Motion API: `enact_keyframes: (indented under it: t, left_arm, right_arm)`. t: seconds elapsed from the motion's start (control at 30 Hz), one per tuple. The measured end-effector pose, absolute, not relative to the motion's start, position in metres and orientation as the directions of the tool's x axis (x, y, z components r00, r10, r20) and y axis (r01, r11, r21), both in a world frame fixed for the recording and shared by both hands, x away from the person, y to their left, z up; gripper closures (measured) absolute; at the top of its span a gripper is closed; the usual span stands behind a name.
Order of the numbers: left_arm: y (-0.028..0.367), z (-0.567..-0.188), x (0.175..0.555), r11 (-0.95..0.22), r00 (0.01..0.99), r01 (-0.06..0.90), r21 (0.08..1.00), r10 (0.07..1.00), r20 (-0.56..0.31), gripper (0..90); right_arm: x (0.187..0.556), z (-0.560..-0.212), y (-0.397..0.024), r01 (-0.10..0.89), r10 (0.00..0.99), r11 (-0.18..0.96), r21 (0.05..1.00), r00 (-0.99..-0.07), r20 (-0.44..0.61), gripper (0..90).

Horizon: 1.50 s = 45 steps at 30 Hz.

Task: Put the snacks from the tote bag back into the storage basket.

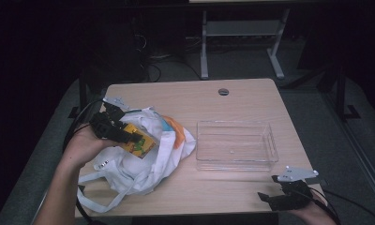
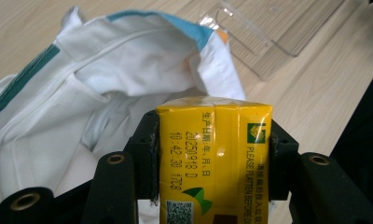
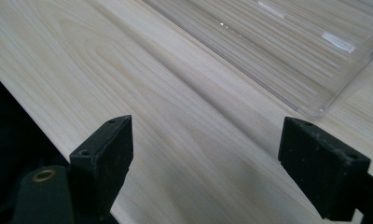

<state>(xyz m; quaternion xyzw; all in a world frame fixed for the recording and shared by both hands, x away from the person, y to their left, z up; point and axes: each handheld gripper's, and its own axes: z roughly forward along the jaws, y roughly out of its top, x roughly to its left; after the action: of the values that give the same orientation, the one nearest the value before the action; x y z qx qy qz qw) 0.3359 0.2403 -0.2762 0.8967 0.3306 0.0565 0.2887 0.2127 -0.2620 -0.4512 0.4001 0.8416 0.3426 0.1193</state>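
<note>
Careful: your left tool (image 2: 212, 154) is clenched on the yellow drink carton (image 2: 215, 158) just above the white bag (image 2: 105, 84). The bag's folds could snag it, or it could slip before the clear tray (image 1: 236, 145). Your right tool (image 3: 205, 154) waits released over the table (image 3: 128, 70).

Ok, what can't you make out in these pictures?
- Carton: its lower part runs off the bottom edge in the left gripper view; in the high view the left gripper hides part of it and its print is too small.
- Bag: its folds hide the inside.
- Right gripper: too dark in the high view to read its jaws.
</note>
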Motion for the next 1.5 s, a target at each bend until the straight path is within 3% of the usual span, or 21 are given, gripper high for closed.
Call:
enact_keyframes:
  t: [0.37, 1.5]
  left_arm:
    - [0.220, -0.260, 0.335, -0.613, 0.809, 0.512, 0.602, 0.580, -0.097, 50.6]
    - [0.135, -0.251, 0.345, -0.725, 0.910, 0.364, 0.585, 0.412, -0.056, 50.6]
  right_arm:
    - [0.213, -0.452, -0.261, 0.592, 0.753, 0.446, 0.671, -0.653, 0.076, 17.6]
    - [0.212, -0.451, -0.261, 0.585, 0.744, 0.452, 0.673, -0.664, 0.079, 17.6]
